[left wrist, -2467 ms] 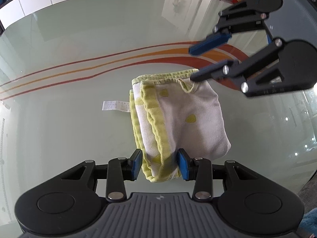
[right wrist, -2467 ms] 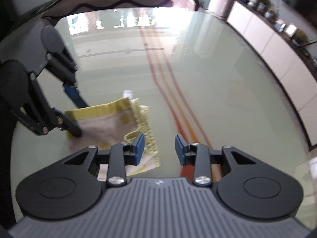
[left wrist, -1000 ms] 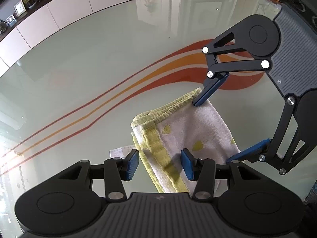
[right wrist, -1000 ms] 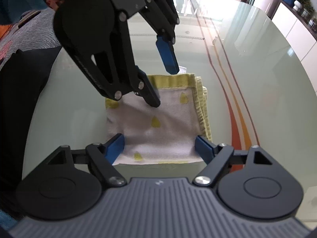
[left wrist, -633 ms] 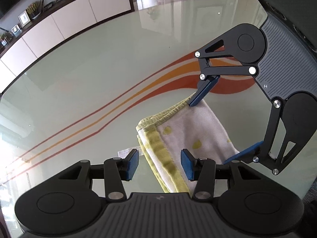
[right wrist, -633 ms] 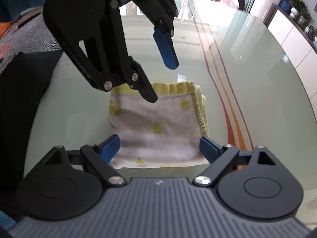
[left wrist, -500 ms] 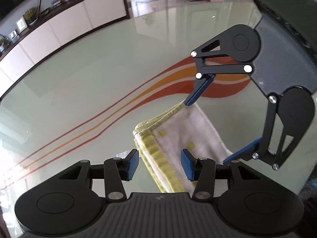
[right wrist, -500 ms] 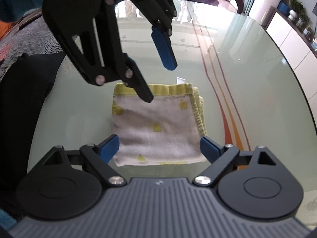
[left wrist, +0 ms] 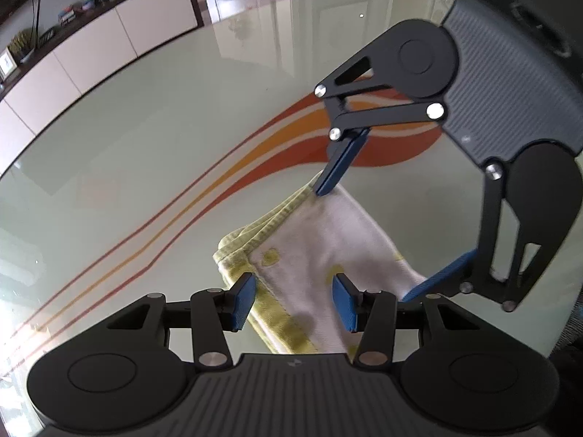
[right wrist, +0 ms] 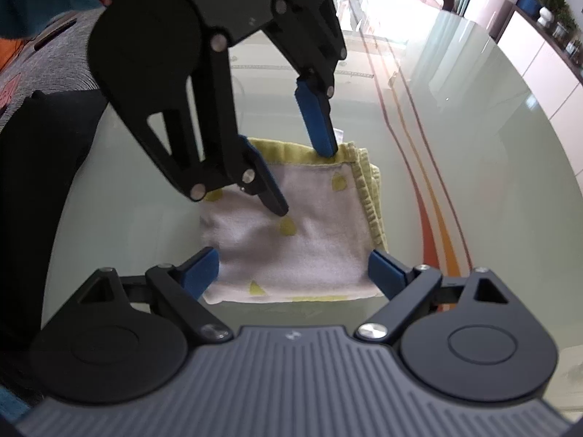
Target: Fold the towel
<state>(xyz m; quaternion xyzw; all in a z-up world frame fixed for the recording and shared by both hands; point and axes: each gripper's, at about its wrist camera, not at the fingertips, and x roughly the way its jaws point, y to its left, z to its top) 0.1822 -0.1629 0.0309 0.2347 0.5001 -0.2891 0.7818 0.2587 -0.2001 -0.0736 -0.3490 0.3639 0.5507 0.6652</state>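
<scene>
Left tongs (right wrist: 302,182): apart, hovering over the towel's far hemmed edge, gripping nothing, apparently to pin or straighten it.
Towel (right wrist: 298,233): lay folded square on the glass bench (right wrist: 455,182), hems stacked at one side.
Right tongs (right wrist: 293,267): opening wide, straddling the near edge, pads not pressing.

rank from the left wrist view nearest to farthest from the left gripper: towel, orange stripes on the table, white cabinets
1. towel, lying under the left gripper, between its jaws.
2. orange stripes, beyond the towel, across the table's middle.
3. white cabinets, upper left, past the table's edge.
</scene>
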